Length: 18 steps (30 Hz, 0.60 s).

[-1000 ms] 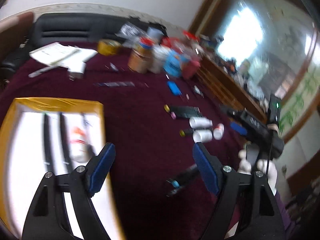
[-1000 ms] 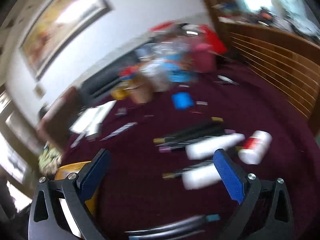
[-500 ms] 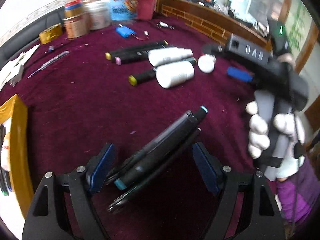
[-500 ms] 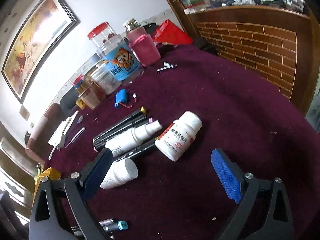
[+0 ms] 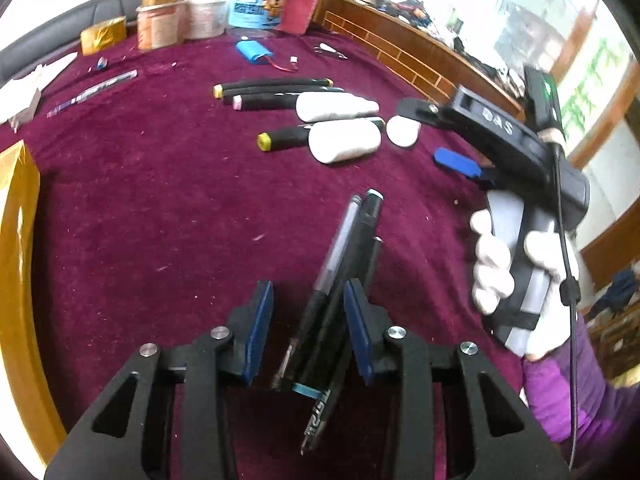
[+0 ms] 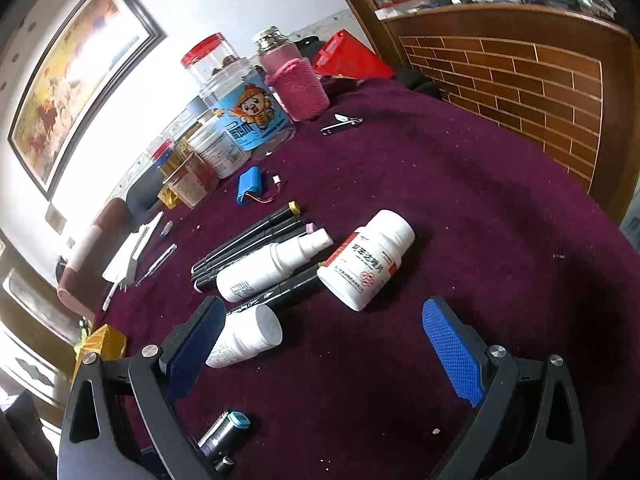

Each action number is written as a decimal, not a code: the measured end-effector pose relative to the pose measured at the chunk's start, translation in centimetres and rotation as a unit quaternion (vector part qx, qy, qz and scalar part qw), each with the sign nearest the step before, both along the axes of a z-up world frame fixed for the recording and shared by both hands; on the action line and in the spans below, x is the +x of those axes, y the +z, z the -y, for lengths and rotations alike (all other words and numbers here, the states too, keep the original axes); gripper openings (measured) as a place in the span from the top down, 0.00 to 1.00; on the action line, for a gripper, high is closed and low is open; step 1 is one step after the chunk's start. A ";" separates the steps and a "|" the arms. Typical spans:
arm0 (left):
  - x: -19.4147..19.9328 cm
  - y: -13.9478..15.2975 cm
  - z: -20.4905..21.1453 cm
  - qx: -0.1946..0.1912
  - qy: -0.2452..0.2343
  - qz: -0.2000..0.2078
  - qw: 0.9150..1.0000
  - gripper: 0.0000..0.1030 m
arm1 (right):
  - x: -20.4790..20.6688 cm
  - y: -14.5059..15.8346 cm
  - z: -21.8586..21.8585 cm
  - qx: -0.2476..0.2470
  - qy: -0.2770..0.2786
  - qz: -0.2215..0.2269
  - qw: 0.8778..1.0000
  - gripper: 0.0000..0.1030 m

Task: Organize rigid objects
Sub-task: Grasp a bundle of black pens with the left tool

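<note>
At the far left of the maroon cloth (image 5: pixel 140 200) I see the edge of a gold tray (image 5: pixel 16 240). Right of the tray, my left gripper (image 5: pixel 308 320) is closing on a bundle of pens and markers (image 5: pixel 344 248) lying between its jaws; the right pad touches it, the left pad does not yet. Farther right of the tray, past the white bottles (image 5: pixel 344 140), my right gripper (image 6: pixel 320 344) stands wide and empty above the cloth, near a pill bottle (image 6: pixel 368 260).

Left gripper (image 5: pixel 308 324) points steeply down, jaws closing; right gripper (image 6: pixel 320 348) (in a gloved hand (image 5: pixel 516 268)) gapes wide.
</note>
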State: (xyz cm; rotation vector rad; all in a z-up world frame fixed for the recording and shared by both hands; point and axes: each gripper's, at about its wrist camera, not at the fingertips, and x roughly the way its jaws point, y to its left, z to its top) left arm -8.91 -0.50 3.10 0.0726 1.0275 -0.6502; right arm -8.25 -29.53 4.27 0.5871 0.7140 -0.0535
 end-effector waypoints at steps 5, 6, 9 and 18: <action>1.2 -0.5 -0.3 -0.020 0.010 -0.009 1.000 0.66 | 0.1 0.0 -0.4 -0.008 0.006 -0.001 1.000 0.06; 1.2 -0.5 -0.1 -0.019 0.008 -0.007 1.000 0.66 | 0.2 0.1 -0.7 -0.013 0.009 -0.002 1.000 0.06; 0.7 -0.3 0.9 -0.003 -0.009 0.006 1.000 0.64 | 0.2 0.2 -1.2 -0.028 0.014 0.000 1.000 0.06; 0.5 -0.5 2.3 0.016 -0.030 0.017 0.999 0.63 | 0.4 -0.1 -0.7 -0.012 0.011 -0.005 1.000 0.06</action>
